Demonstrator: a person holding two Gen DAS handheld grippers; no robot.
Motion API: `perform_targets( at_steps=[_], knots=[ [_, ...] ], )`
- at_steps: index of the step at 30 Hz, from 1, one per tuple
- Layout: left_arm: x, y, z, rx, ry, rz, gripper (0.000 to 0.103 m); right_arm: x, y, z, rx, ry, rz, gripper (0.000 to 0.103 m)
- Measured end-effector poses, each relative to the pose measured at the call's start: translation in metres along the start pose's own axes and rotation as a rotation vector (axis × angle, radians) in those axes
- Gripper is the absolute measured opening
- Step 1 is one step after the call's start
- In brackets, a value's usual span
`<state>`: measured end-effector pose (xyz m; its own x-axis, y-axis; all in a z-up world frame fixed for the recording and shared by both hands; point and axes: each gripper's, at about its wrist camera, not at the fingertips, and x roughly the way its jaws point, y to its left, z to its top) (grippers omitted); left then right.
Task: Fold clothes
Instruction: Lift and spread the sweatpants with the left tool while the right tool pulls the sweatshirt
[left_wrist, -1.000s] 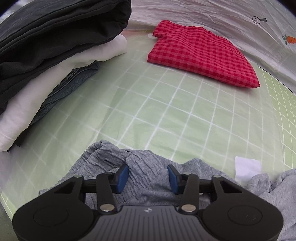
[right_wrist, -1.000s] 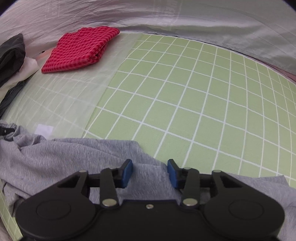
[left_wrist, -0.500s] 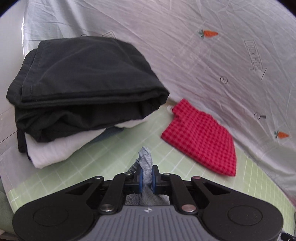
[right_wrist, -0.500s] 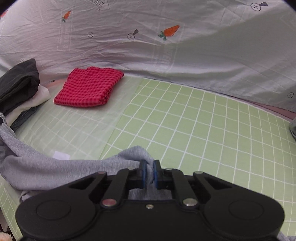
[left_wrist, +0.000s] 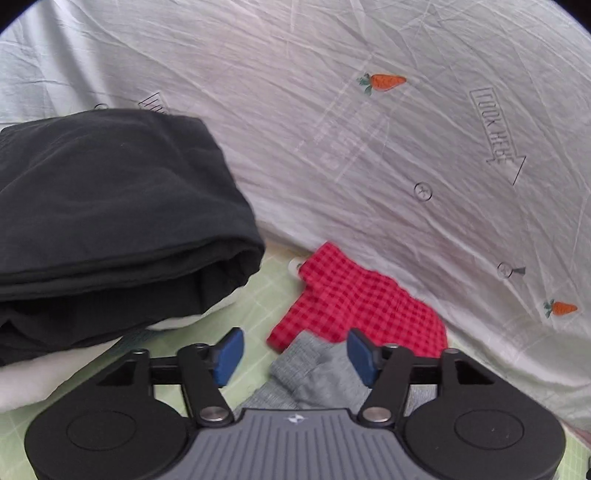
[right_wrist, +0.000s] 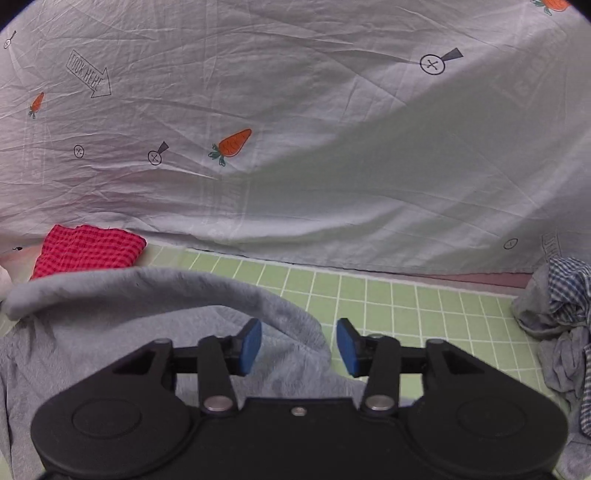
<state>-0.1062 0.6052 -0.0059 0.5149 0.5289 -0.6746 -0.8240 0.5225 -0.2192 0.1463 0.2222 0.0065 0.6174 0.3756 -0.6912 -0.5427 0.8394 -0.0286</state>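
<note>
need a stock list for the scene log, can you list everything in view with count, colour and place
soft grey knit garment: 1, grey, lying loose on the mat under both grippers
folded red checked cloth: 1, red, far edge of the mat by the sheet
stack of folded clothes: 1, black on top, white beneath, left side of the mat
crumpled blue checked and grey clothes pile: 1, blue-white and grey, right edge
green grid-lined mat: 1, light green with white lines, under everything
white carrot-print sheet: 1, white, hanging behind
left gripper: 1, black with blue pads, jaws opening, grey fabric between, not pressed
right gripper: 1, same, jaws opening over the grey garment
</note>
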Motion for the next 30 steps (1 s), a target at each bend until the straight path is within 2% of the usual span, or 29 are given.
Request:
perform_targets(
  at_steps=[3, 6, 8, 10, 13, 14, 16, 18, 20, 26, 30],
  knots=[
    [0.001, 0.028, -0.034, -0.060, 0.097, 0.078, 0.069, -0.003, -0.008, -0.035, 0.013, 0.084, -0.033, 0.055],
    [0.002, 0.053, -0.065, -0.128, 0.177, 0.125, 0.069, -0.006, -0.028, -0.066, 0.125, 0.173, -0.043, 0.055],
    [0.003, 0.063, -0.081, -0.164, 0.202, 0.117, 0.069, -0.010, -0.036, -0.081, 0.178, 0.209, -0.051, 0.055],
    [0.007, 0.066, -0.090, -0.197, 0.213, 0.073, 0.068, -0.015, -0.040, -0.092, 0.209, 0.233, -0.058, 0.055],
    [0.024, 0.059, -0.097, -0.199, 0.243, 0.024, 0.067, -0.020, -0.043, -0.100, 0.226, 0.251, -0.061, 0.055],
    [0.029, 0.054, -0.099, -0.177, 0.247, 0.032, 0.062, -0.021, -0.043, -0.101, 0.232, 0.254, -0.063, 0.055],
    [0.037, 0.041, -0.102, -0.110, 0.247, 0.076, 0.046, -0.024, -0.044, -0.102, 0.244, 0.260, -0.066, 0.055],
    [0.037, 0.036, -0.105, -0.086, 0.239, 0.085, 0.015, -0.027, -0.046, -0.102, 0.257, 0.267, -0.070, 0.055],
    [0.037, 0.032, -0.108, -0.072, 0.229, 0.087, 0.008, -0.033, -0.048, -0.104, 0.264, 0.261, -0.078, 0.055],
    [0.012, 0.058, -0.106, -0.154, 0.208, 0.170, 0.005, -0.056, -0.065, -0.121, 0.310, 0.269, -0.118, 0.058],
    [-0.027, 0.080, -0.107, -0.110, 0.162, 0.264, 0.005, -0.071, -0.081, -0.138, 0.374, 0.280, -0.140, 0.058]
  ],
)
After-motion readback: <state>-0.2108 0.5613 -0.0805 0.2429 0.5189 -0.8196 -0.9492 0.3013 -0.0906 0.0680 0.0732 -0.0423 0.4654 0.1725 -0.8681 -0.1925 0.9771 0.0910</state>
